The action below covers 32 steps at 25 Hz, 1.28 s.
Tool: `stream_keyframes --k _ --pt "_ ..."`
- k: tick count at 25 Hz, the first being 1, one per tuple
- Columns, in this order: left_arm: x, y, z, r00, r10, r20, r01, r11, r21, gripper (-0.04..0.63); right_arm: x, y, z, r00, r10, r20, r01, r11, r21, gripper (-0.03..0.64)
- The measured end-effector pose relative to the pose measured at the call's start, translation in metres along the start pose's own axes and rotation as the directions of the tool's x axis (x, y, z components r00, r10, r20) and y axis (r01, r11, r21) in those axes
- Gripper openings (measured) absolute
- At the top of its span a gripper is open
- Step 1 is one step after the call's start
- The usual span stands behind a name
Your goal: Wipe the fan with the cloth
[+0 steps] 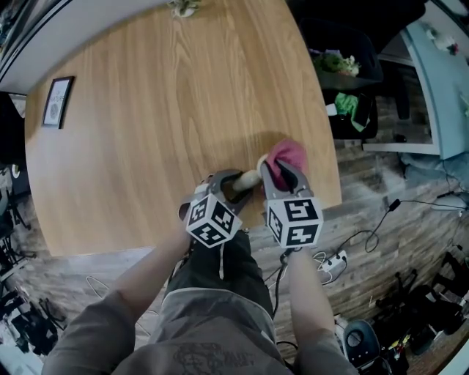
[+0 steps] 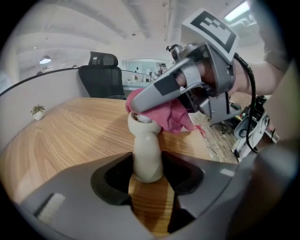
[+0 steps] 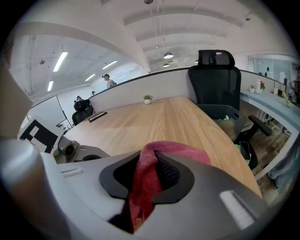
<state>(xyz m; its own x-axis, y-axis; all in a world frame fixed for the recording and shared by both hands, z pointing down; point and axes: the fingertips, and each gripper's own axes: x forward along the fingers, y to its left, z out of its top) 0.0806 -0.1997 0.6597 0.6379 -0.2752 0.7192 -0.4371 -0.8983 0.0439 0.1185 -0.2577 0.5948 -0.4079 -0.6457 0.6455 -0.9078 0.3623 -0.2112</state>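
A small beige fan stands on the wooden table near its front edge. My left gripper is shut on the fan's lower body, one jaw against each side. In the head view the fan lies between the two grippers. My right gripper is shut on a pink cloth. In the left gripper view the cloth rests over the fan's head, which it partly hides, with the right gripper just above. From the head camera, the cloth bunches beyond the right gripper, right of the left gripper.
A framed picture lies at the table's left and a small potted plant at its far edge. A black office chair and a bin with green items stand to the right. Cables and a power strip lie on the floor.
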Motion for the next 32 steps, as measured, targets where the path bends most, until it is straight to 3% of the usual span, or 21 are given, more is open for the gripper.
stream_keyframes --k 8,12,18,20,23,28,32 --pt "0.0 0.001 -0.001 1.0 0.005 0.002 -0.005 1.0 -0.002 0.196 0.008 0.04 -0.009 0.986 0.151 -0.075 -0.156 0.985 -0.071 0.069" --pt "0.0 0.001 -0.001 1.0 0.002 0.002 -0.002 1.0 -0.002 0.196 0.01 0.067 -0.026 0.95 0.276 -0.148 -0.286 0.957 -0.055 0.069" --pt "0.0 0.001 0.001 1.0 0.003 0.002 -0.003 1.0 0.0 0.196 0.0 0.072 -0.048 0.909 0.325 -0.262 -0.346 0.938 -0.036 0.069" --pt "0.001 0.0 0.0 1.0 0.001 0.002 -0.001 1.0 -0.001 0.196 -0.006 0.059 -0.054 0.905 0.296 -0.307 -0.331 0.941 -0.067 0.069" --pt "0.001 0.001 0.001 1.0 -0.003 0.0 0.003 1.0 -0.008 0.196 -0.014 0.038 -0.049 0.93 0.235 -0.281 -0.277 0.953 -0.12 0.069" --pt "0.001 0.0 0.0 1.0 -0.018 0.0 0.018 1.0 -0.018 0.196 -0.02 0.001 -0.019 0.979 0.191 -0.067 -0.185 0.979 0.081 0.074" --pt "-0.001 0.001 0.0 1.0 -0.03 0.0 0.03 0.999 -0.022 0.196 -0.022 -0.038 0.002 1.0 0.001 0.021 -0.003 0.992 0.123 0.074"
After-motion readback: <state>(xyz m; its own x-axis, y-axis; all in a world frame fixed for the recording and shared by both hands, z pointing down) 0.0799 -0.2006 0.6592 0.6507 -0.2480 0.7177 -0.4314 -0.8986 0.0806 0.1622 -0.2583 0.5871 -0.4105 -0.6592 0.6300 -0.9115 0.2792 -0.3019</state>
